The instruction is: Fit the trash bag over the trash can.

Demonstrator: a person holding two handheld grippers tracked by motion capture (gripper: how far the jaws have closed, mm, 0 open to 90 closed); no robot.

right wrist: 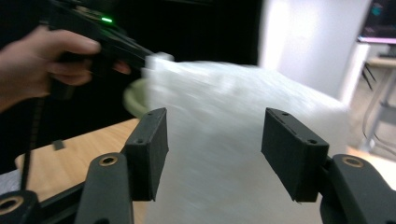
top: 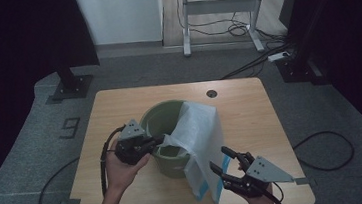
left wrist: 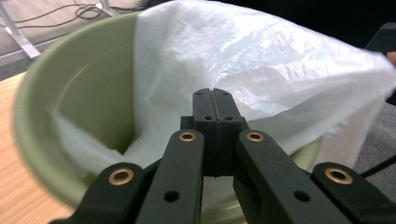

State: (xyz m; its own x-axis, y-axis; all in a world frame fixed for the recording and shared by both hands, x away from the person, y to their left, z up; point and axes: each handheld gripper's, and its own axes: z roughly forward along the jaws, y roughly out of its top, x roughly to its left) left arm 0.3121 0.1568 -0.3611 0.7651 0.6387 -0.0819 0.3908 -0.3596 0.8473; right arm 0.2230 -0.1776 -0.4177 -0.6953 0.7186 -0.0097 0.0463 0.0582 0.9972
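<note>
A green bucket (top: pixel 156 115) stands in the middle of the wooden table (top: pixel 119 103). A white plastic bag (top: pixel 199 130) lies half in the bucket and drapes over its right rim down to the table. My left gripper (top: pixel 161 140) is at the bucket's near-left rim, shut on the bag's edge. In the left gripper view the jaws (left wrist: pixel 213 93) press together on the bag (left wrist: pixel 243 60) above the bucket (left wrist: pixel 84 70). My right gripper (top: pixel 218 157) is open beside the bag's lower right part. Its pads (right wrist: pixel 215 135) stand apart with the blurred bag (right wrist: pixel 219 93) just beyond them.
A small round cable hole (top: pixel 212 93) sits near the table's far edge. Cables (top: pixel 324 148) trail over the grey floor on both sides. A white desk frame (top: pixel 220 8) stands at the back, and a black stand (top: pixel 71 82) is at the far left.
</note>
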